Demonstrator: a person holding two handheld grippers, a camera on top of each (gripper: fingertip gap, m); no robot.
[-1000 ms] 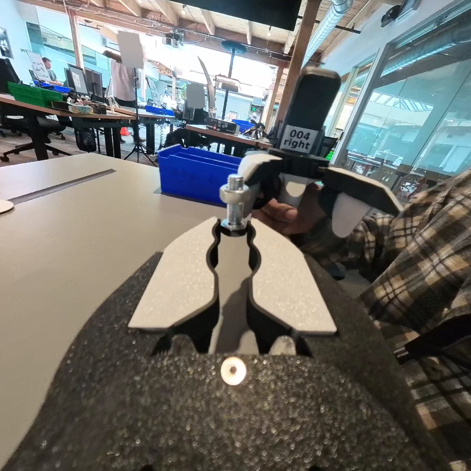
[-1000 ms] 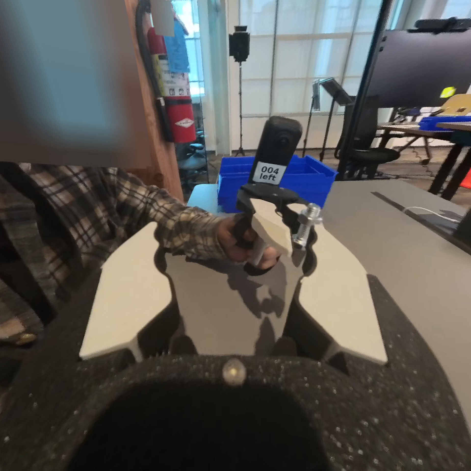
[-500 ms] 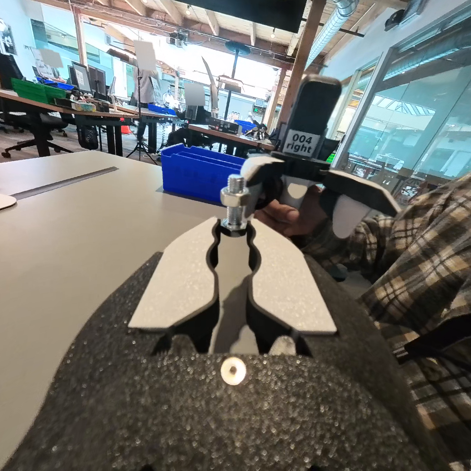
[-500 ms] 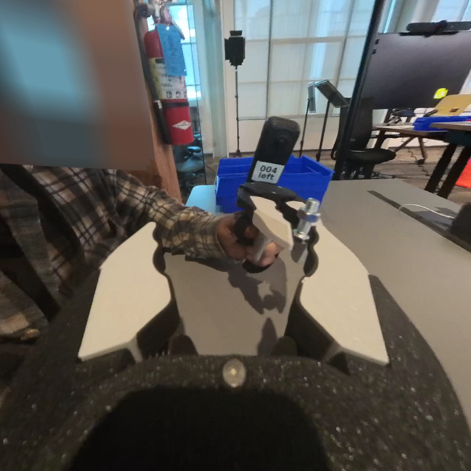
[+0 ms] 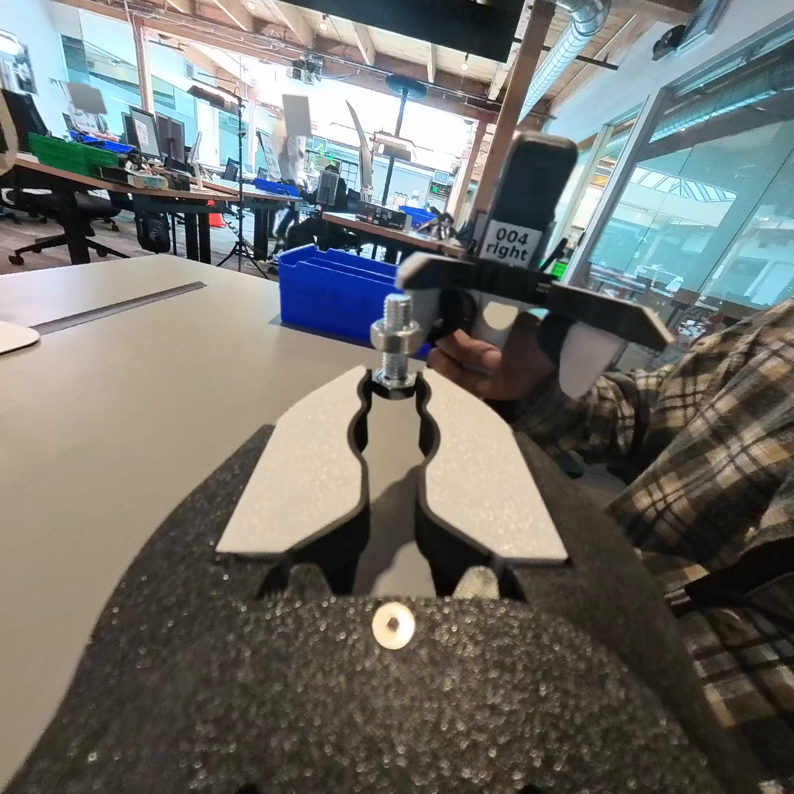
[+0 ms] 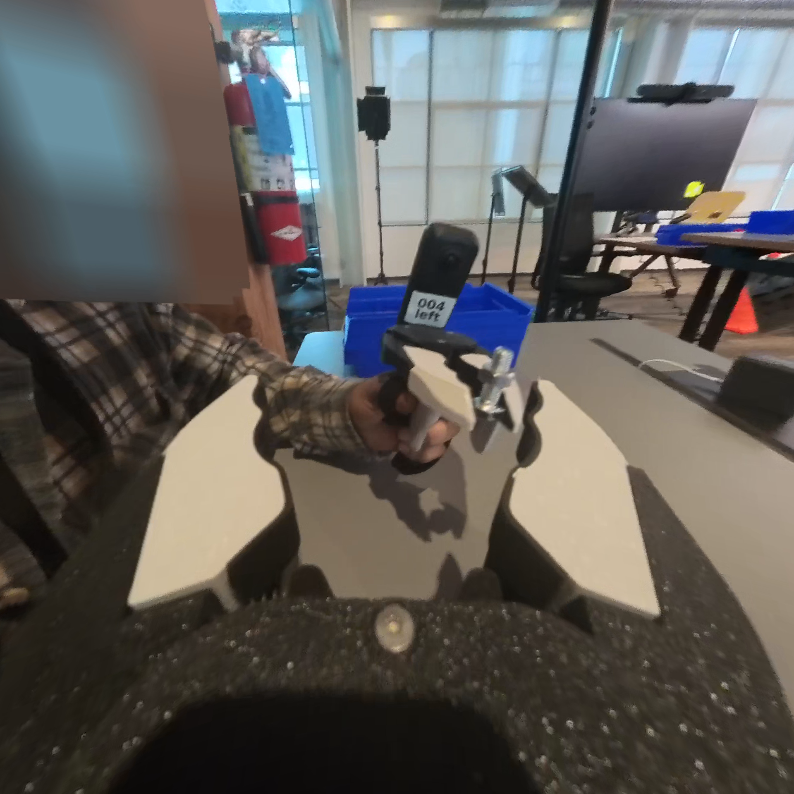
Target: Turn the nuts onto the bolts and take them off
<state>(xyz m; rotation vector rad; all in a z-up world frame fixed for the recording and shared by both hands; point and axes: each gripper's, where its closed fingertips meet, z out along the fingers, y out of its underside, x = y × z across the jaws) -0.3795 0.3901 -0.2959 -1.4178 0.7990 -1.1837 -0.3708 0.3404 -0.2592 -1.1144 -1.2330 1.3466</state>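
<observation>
My left gripper [image 5: 393, 383] is shut on the head of a silver bolt [image 5: 397, 318] and holds it upright above the grey table [image 5: 129, 386]. A hex nut [image 5: 395, 335] sits partway down the bolt's thread. My right gripper [image 5: 528, 309] is open, level with the nut; one finger [image 5: 423, 309] is just behind and to the right of it. In the right wrist view my right gripper [image 6: 395, 386] is wide open. The left gripper [image 6: 483, 412] with the bolt [image 6: 494, 386] and nut [image 6: 500, 380] lies near its right finger [image 6: 571, 472]. I cannot tell if finger and nut touch.
A blue bin [image 5: 335, 296] stands on the table behind the bolt and shows in the right wrist view [image 6: 485, 318]. A white disc [image 5: 13, 339] lies at the far left. A black box [image 6: 756, 386] with a white cable sits at the right. Plaid sleeves [image 5: 687, 429] fill the near side.
The right gripper has rolled more level beside the nut and stays open. The left gripper still holds the bolt upright in the same place; the nut's height looks the same.
</observation>
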